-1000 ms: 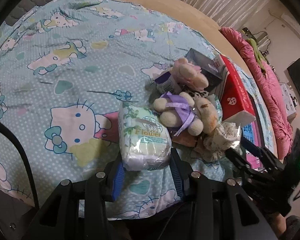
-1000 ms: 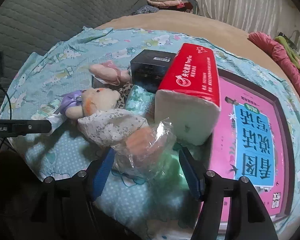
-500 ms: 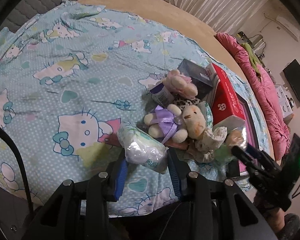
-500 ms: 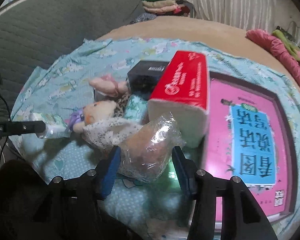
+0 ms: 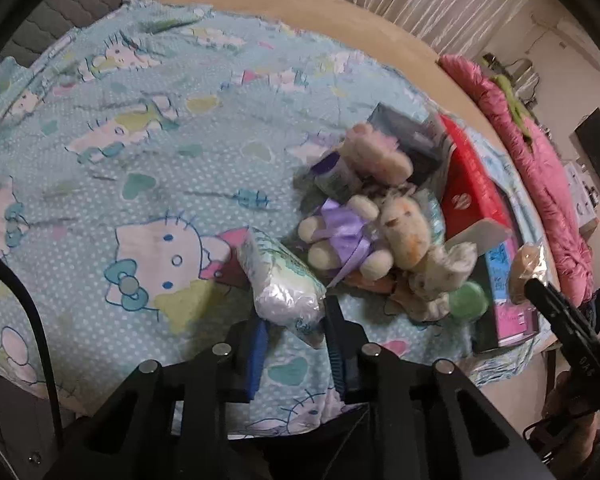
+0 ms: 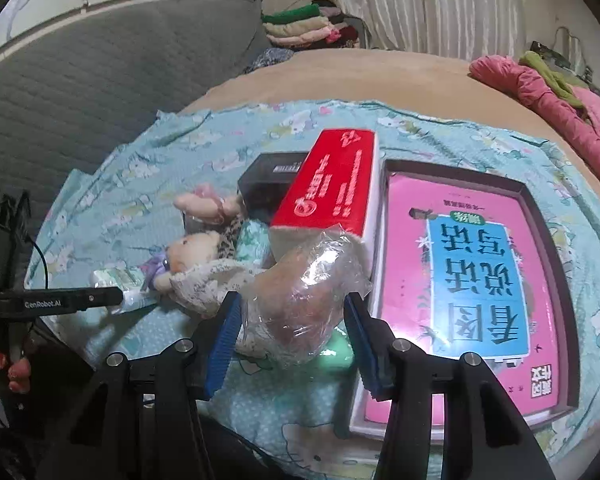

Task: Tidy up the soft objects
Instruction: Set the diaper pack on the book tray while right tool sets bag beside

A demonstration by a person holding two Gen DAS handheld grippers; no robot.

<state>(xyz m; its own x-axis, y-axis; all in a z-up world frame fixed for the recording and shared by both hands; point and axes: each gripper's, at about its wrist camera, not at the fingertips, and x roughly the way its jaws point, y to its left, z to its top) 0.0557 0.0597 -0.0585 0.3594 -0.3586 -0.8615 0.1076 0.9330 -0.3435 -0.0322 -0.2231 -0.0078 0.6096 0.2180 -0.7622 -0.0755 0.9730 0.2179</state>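
Both grippers are busy here. The left gripper (image 5: 294, 334) is closing its jaws on a tissue pack (image 5: 284, 280), which is sitting right between the pads with its long axis running away toward the cat-print sheet (image 5: 140, 160). The right gripper (image 6: 292, 336) is clamping a plastic-wrapped bun (image 6: 304, 300), lifted just in front of the red tissue box (image 6: 336, 184). The plush pile (image 5: 364, 232) is lying between the two hands, so it's crowding any swing inward. The pink book (image 6: 472, 280) is sitting just to the bun's right.
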